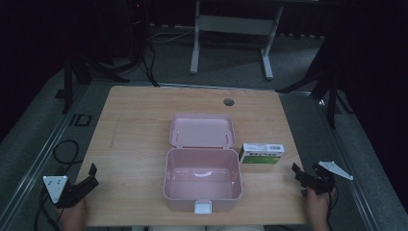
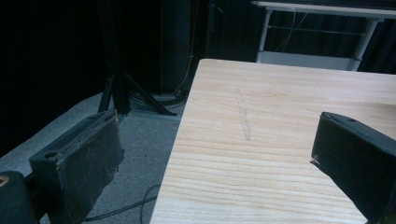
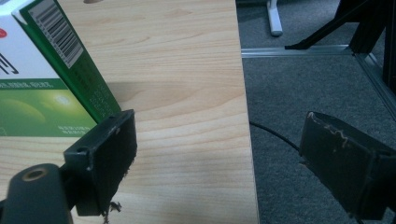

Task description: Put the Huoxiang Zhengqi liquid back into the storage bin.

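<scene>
Both tongs, left (image 1: 91,174) and right (image 1: 299,173), gape empty at the wooden table's (image 1: 134,125) near corners, flanking an open pink plastic box (image 1: 202,180).

Counts on the wooden surface (image 1: 134,125)

One pink box (image 1: 202,178), lid open, at centre; one green-and-white carton (image 1: 261,154) just right of the box; two grippers, one (image 1: 79,185) left of it, one (image 1: 308,177) right.

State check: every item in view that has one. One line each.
pink box: open, empty inside, upright on table.
lid: folded back flat behind the box.
latch: undone, at the box's near wall.
green and white carton: closed, lying on the table right of the box, apart from it.
left gripper: open, holds nothing, at the table's near left corner.
right gripper: open, holds nothing, near the carton.
</scene>
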### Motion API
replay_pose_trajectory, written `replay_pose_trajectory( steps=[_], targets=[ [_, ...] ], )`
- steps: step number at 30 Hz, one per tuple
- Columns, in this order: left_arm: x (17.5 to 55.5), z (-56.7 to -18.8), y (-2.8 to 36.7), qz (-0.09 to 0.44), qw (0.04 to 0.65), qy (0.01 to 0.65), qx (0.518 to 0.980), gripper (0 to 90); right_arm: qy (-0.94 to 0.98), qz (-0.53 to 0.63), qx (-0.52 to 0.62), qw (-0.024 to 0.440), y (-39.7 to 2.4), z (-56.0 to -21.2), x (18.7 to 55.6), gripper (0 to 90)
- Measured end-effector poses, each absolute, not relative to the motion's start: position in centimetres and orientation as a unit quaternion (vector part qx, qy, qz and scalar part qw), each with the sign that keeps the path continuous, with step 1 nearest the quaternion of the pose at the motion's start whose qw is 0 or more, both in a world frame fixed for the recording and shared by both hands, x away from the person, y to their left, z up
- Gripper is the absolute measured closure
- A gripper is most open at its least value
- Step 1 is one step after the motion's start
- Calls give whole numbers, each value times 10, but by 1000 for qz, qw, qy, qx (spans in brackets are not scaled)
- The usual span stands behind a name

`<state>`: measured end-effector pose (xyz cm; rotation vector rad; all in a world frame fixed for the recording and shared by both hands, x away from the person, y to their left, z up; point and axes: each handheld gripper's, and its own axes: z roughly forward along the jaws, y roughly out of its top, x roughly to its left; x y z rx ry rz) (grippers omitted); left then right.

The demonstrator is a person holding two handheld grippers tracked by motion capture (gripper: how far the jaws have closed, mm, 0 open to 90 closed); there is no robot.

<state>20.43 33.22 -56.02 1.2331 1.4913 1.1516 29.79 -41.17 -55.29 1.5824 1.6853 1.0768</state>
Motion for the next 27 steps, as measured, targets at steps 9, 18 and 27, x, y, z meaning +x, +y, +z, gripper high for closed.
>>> replay_pose_trajectory(
  steps=[9, 18, 27],
  targets=[
    [205, -560, 333, 460, 429, 599, 495, 21, 662, 382, 580, 281, -405, -553, 302, 110],
    [205, -560, 334, 456, 435, 597, 496, 21, 740, 394, 510, 190, -401, -553, 307, 109],
    [206, -560, 332, 456, 433, 596, 500, 21, 798, 388, 445, 124, -402, -549, 309, 109]
  ],
)
